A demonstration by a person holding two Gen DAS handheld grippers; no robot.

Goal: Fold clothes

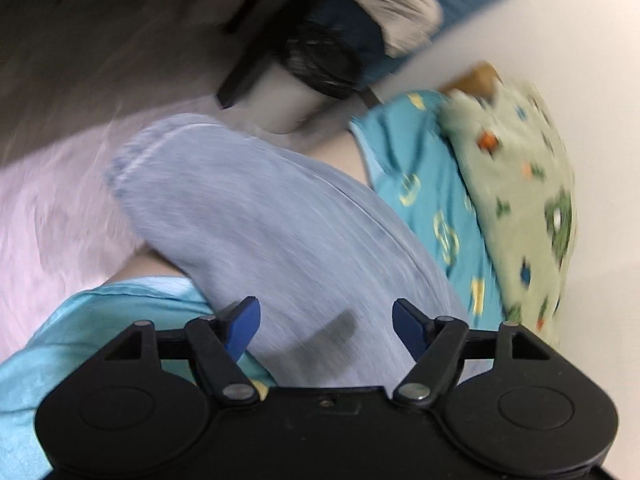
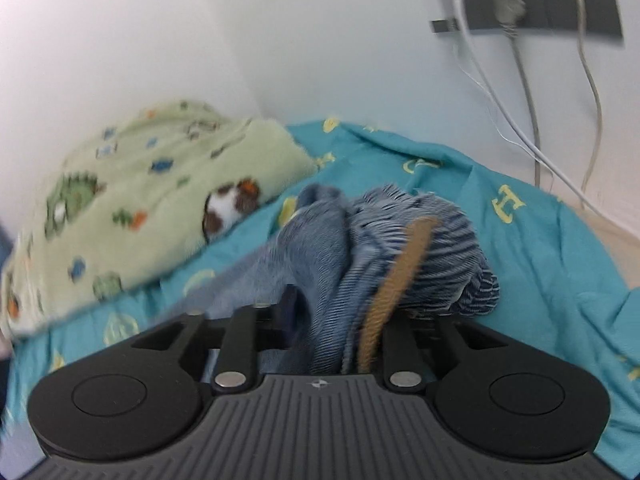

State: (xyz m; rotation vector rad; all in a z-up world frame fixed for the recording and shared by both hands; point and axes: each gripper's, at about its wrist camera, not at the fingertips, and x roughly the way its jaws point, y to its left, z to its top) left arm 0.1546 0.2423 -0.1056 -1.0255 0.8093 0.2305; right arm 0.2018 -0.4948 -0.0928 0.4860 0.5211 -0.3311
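Observation:
A light blue-grey garment (image 1: 260, 220) lies stretched across the bed in the left wrist view, blurred by motion. My left gripper (image 1: 326, 320) is open just above its near end, blue fingertips (image 1: 244, 320) apart and empty. In the right wrist view my right gripper (image 2: 340, 320) is shut on a bunched blue striped denim garment (image 2: 400, 248) with a tan strip (image 2: 400, 268) running along it; the fingertips are hidden by the fabric.
A teal bedsheet (image 2: 540, 248) with yellow prints covers the bed. A green dinosaur-print blanket (image 2: 132, 200) lies at the wall side; it also shows in the left wrist view (image 1: 520, 208). White cables (image 2: 520, 120) hang down the wall. A pink cloth (image 1: 52, 216) lies left.

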